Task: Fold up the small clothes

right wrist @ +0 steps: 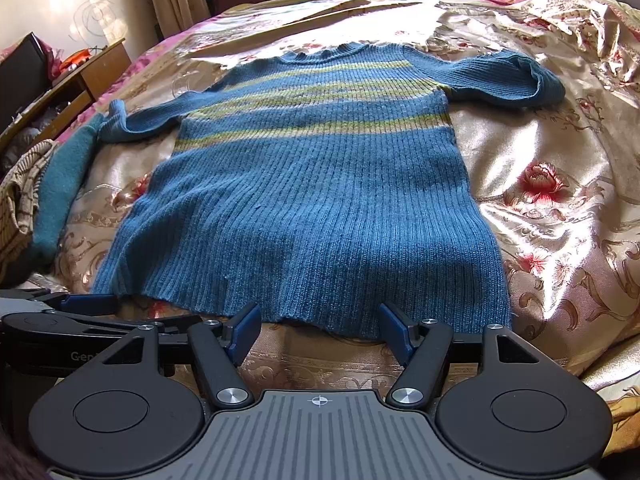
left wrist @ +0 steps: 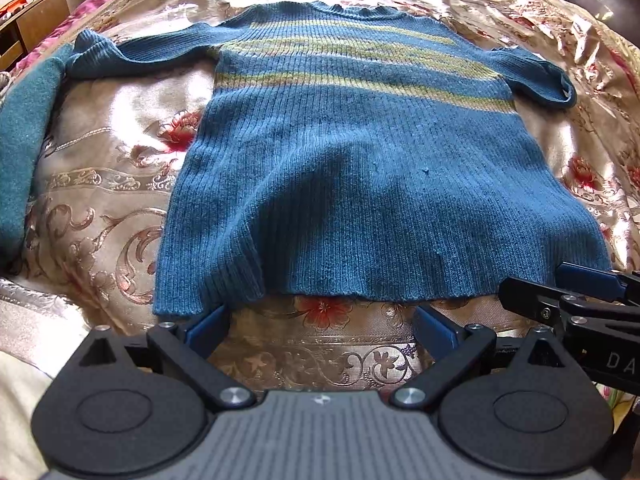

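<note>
A small blue ribbed sweater (left wrist: 360, 168) with yellow-green stripes across the chest lies flat on the bed, hem nearest me, sleeves spread to both sides. It also shows in the right wrist view (right wrist: 320, 184). My left gripper (left wrist: 322, 326) is open and empty, just in front of the hem, left of centre. My right gripper (right wrist: 320, 326) is open and empty, its fingers at the hem toward the sweater's right part. The right gripper's finger (left wrist: 588, 280) shows at the hem's right corner in the left wrist view.
A shiny beige floral bedspread (right wrist: 552, 208) covers the bed. A teal garment (left wrist: 20, 152) lies at the left edge, next to a checked cloth (right wrist: 20, 200). A wooden side table (right wrist: 80, 76) stands at the far left.
</note>
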{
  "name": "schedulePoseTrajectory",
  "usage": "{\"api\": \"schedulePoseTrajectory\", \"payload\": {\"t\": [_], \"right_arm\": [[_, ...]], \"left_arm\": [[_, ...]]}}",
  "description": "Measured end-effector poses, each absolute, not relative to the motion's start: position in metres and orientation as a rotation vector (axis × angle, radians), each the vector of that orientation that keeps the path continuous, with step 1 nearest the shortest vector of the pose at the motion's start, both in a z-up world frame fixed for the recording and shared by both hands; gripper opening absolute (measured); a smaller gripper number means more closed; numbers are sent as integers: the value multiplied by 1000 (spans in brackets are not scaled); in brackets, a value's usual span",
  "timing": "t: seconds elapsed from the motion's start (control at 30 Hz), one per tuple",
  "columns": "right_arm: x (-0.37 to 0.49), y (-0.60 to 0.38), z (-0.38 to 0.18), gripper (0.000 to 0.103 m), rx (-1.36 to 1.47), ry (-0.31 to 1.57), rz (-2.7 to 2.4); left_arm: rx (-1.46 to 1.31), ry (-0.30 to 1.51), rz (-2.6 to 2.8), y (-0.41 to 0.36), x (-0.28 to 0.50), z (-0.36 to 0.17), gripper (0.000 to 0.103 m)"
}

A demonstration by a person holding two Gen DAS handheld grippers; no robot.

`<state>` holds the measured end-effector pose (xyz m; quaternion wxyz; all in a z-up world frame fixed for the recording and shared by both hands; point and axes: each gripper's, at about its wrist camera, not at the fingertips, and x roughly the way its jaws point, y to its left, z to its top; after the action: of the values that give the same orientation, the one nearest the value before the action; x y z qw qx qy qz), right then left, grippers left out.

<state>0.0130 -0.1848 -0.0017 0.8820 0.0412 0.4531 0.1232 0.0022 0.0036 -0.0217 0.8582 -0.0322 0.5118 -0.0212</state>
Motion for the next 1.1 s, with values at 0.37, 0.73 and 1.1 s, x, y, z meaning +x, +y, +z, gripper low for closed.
{"api": "schedulePoseTrajectory", "payload": {"t": [0.37,0.73,1.1], "right_arm": [[13,-185,-2,66,85,945,256],[13,-185,-3,66,87,946,256],[11,-187,-5,67,89,941,255]], "left_arm": [[-44,1110,-36,-1,5,-30,103],[-71,1114,-34,2,5,-36,103],[-86,1116,-47,5,3,-32,103]]}}
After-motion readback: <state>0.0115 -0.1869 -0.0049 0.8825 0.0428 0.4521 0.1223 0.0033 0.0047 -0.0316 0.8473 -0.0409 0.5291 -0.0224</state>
